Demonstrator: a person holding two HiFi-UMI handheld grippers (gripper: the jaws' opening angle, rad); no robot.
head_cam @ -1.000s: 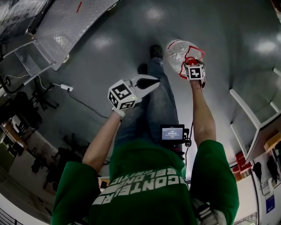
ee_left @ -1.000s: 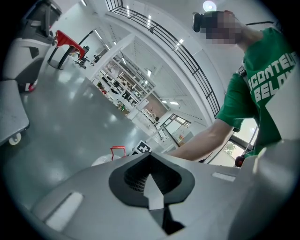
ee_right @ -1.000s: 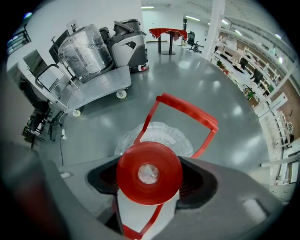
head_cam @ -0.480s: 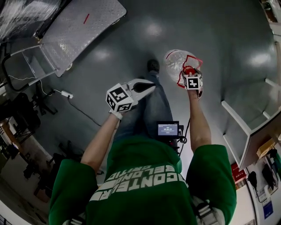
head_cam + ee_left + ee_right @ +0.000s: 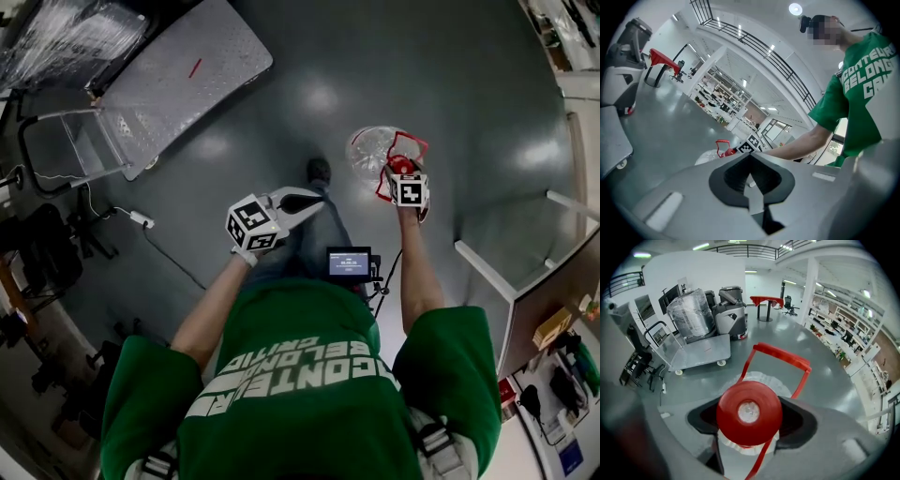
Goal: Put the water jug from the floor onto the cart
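Water jug (image 5: 367, 150) lifted higher; right gripper (image 5: 397, 172) clamped on its neck; left gripper (image 5: 317, 198) closed, empty; shirt (image 5: 862, 79) reads "BELONG".

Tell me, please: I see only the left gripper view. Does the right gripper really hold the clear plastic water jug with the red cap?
Observer: Yes. The right gripper view shows the right gripper with its jaws closed on the neck of the clear plastic water jug, just under its round red cap.
Operator: Where is the cart?
Observer: In the head view the grey metal platform cart lies at the upper left, apart from the jug.
Operator: Anything near it?
Observer: In the right gripper view, a tall load wrapped in clear film stands beyond its handle end.
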